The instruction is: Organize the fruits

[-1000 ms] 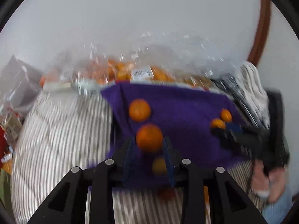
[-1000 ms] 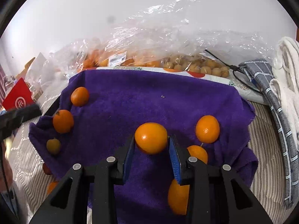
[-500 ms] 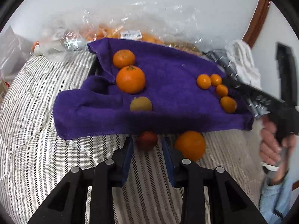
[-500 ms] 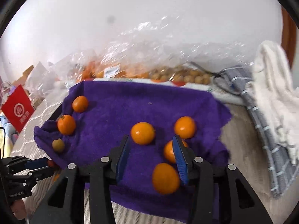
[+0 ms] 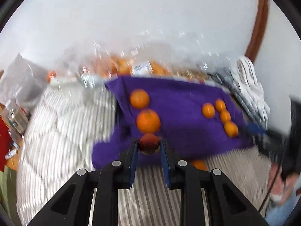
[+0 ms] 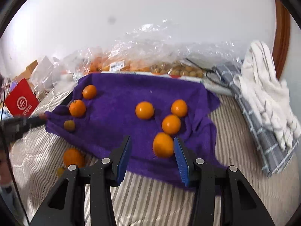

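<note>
Fruit on the left: our left gripper (image 5: 149,146) has just closed its jaws on a small reddish fruit (image 5: 149,144), held at the near left edge of the purple towel (image 6: 116,113), where two oranges and a dull little fruit (image 6: 69,125) lie. One orange (image 6: 73,157) waits off the towel on the striped bedding (image 6: 150,197). Rightward, four oranges cluster; our right gripper (image 6: 152,148) stands parted, gripping nothing, the nearest orange (image 6: 163,144) loose between its jaws. Sorting looks mostly done.
</note>
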Action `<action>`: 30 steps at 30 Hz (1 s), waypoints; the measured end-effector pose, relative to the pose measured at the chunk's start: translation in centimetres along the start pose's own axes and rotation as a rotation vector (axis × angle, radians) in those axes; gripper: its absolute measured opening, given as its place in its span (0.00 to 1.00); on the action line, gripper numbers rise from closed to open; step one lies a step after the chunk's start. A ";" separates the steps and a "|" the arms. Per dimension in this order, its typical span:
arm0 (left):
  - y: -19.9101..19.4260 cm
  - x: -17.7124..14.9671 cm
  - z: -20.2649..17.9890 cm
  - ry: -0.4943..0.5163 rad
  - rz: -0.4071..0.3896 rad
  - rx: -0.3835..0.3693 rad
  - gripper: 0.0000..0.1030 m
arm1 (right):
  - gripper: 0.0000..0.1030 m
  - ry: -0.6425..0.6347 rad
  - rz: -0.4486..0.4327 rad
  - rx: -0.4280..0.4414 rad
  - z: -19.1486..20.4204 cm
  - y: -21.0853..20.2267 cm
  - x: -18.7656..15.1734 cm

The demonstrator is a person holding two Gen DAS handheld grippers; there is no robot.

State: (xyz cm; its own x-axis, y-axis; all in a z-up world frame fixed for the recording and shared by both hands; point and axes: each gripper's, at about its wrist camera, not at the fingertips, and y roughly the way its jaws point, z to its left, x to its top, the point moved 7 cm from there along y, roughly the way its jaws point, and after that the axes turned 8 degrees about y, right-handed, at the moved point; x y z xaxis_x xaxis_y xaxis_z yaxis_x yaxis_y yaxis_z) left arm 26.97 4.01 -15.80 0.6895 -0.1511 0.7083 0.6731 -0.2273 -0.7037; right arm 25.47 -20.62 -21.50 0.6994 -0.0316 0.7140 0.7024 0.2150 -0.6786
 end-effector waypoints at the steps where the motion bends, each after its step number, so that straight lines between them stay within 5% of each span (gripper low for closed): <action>1: 0.3 1.0 0.4 -0.026 -0.015 -0.012 0.22 | 0.45 0.013 0.009 0.009 0.0 -0.1 -0.4; 7: 4.8 4.3 1.1 -0.118 -0.002 -0.025 0.22 | 0.44 0.002 0.018 0.000 0.5 -1.2 -2.1; 17: 10.0 3.4 0.6 -0.107 0.065 0.021 0.22 | 0.44 0.016 0.036 -0.022 -0.3 -2.3 -3.7; 27: 9.8 3.0 1.8 -0.137 0.080 -0.010 0.22 | 0.44 0.032 0.058 0.012 1.6 -1.3 -4.0; 30: 7.8 3.2 2.2 -0.138 0.060 -0.008 0.32 | 0.44 0.036 0.063 0.027 2.6 -1.3 -4.2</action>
State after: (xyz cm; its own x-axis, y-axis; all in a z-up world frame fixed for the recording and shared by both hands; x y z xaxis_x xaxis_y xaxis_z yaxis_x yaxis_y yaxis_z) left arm 35.07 3.91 -19.13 0.7588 -0.0306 0.6506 0.6282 -0.2293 -0.7435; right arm 21.32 -18.25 -23.15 0.7468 -0.0525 0.6630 0.6534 0.2437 -0.7167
